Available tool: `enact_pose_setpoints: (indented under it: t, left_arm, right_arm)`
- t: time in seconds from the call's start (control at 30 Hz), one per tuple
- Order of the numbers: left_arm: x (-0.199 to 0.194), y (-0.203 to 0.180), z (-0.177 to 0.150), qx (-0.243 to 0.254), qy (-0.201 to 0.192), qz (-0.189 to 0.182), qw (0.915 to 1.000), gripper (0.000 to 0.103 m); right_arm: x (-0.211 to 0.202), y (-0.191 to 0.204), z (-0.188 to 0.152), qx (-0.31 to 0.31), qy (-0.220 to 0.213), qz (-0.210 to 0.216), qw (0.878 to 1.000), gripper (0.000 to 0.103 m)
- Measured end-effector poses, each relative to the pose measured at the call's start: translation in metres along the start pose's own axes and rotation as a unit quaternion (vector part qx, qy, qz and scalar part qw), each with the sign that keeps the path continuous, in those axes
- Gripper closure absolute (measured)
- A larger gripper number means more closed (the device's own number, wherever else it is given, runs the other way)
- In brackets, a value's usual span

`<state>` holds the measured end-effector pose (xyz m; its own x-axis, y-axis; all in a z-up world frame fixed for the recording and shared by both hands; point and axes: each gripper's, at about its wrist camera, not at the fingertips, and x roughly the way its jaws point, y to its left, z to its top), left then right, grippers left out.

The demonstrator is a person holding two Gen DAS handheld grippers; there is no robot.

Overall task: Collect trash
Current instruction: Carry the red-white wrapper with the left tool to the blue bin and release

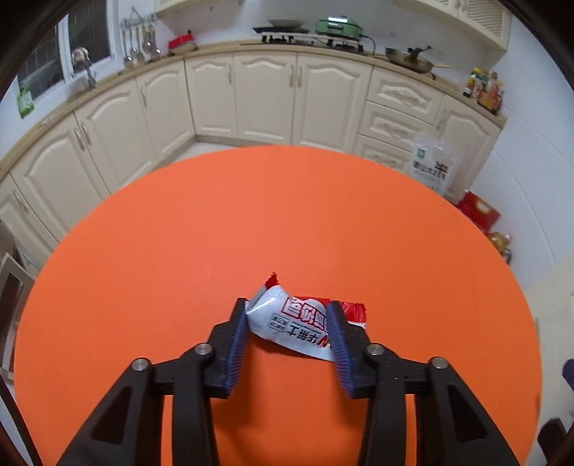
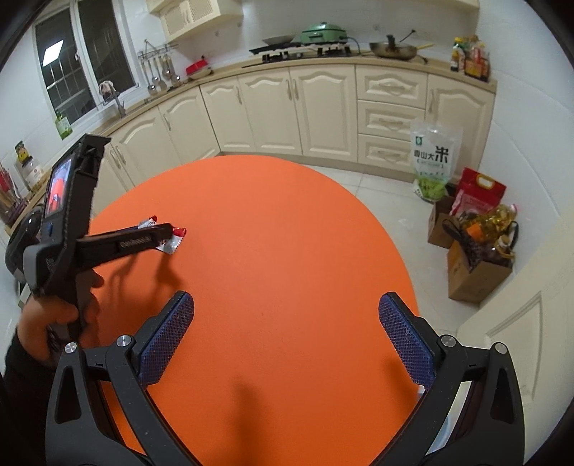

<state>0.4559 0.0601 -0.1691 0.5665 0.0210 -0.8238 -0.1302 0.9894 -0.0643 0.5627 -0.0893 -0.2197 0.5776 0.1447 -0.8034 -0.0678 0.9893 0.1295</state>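
Trash pickup under way: the left gripper [image 1: 288,315] clamps its 2 blue pads on a crumpled white-and-red snack wrapper [image 1: 287,322] lying on the orange table [image 1: 251,215], squeezing it for lifting. The right gripper [image 2: 287,329] hangs spread wide, empty, beside it.

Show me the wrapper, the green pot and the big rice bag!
wrapper [image 1: 283,322], left wrist view, white printed middle.
green pot [image 2: 323,32], right wrist view, its lid.
rice bag [image 2: 432,157], right wrist view, printed front.
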Motion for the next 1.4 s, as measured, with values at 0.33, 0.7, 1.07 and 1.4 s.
enact_pose_setpoints:
  t: [0.33, 0.7, 1.07, 1.4]
  left_arm:
    - [-0.054, 0.035, -0.029, 0.007, 0.008, -0.068, 0.9977, 0.097]
    - [-0.177, -0.017, -0.095, 0.096, -0.044, -0.156, 0.982, 0.099]
    - [-0.188, -0.18, -0.178, 0.267, -0.017, -0.19, 0.9448, 0.098]
    - [-0.07, -0.29, -0.215, 0.335, 0.055, -0.147, 0.9292, 0.098]
  right_arm:
    - [-0.046, -0.012, -0.037, 0.015, -0.009, -0.003, 1.0, 0.0]
    - [-0.1, -0.059, -0.099, 0.055, -0.023, -0.044, 0.997, 0.0]
    - [-0.159, -0.162, -0.173, 0.1, -0.008, -0.192, 0.976, 0.0]
    - [-0.096, -0.23, -0.251, 0.143, 0.084, -0.206, 0.964, 0.0]
